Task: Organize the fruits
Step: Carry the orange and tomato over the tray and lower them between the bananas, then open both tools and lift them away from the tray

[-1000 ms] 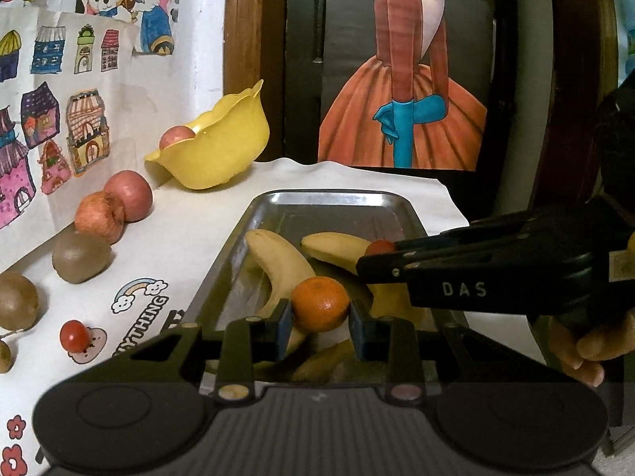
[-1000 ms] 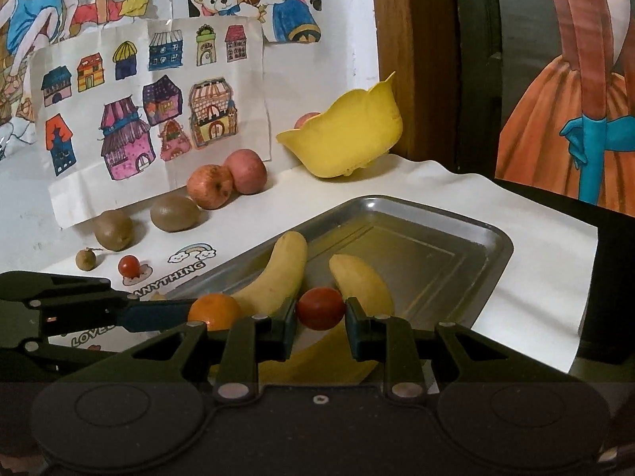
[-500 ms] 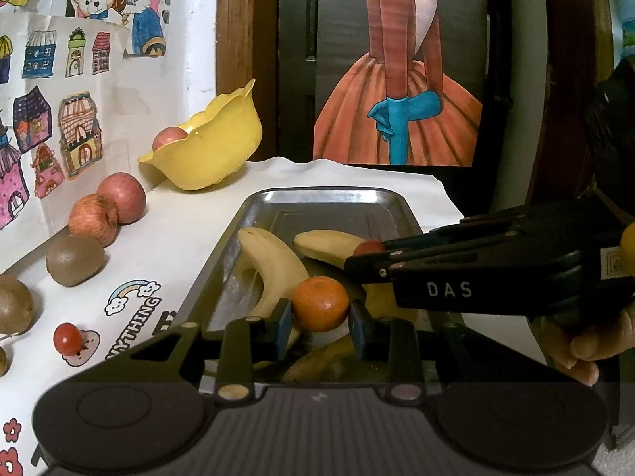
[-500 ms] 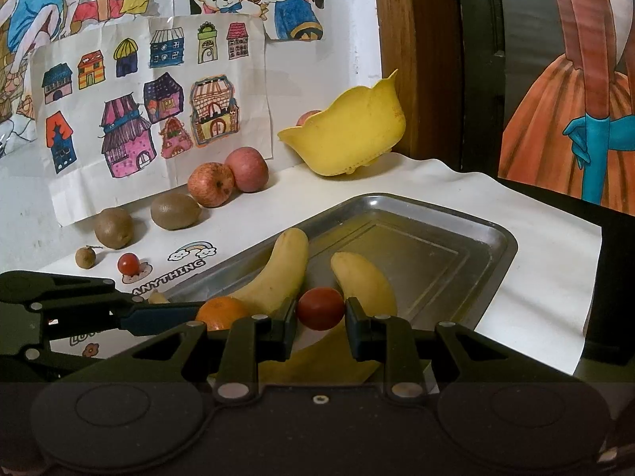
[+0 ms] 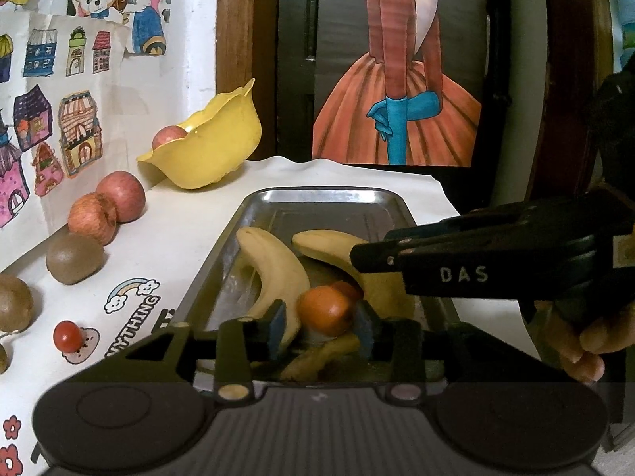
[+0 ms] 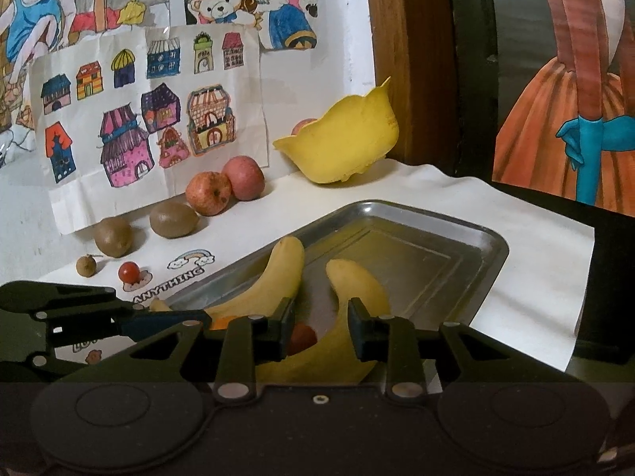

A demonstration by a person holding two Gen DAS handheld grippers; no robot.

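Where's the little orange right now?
In the left wrist view, the orange sits between the left gripper fingers, over the metal tray, beside the bananas.

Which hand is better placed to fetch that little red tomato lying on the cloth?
Left, probably. The small tomato lies left of the tray, on the open left hand-held gripper's side; the right hand-held gripper would have to cross over it.

Beyond both tongs, the far half of the metal tray (image 6: 456, 246) is bare and free to pass. Close before the fingers (image 5: 276, 323), two bananas (image 5: 278, 273), an orange (image 5: 325, 309) and a small tomato (image 6: 301, 337) crowd the near end. The right gripper (image 5: 359, 256) crosses from the right, blocking that side.
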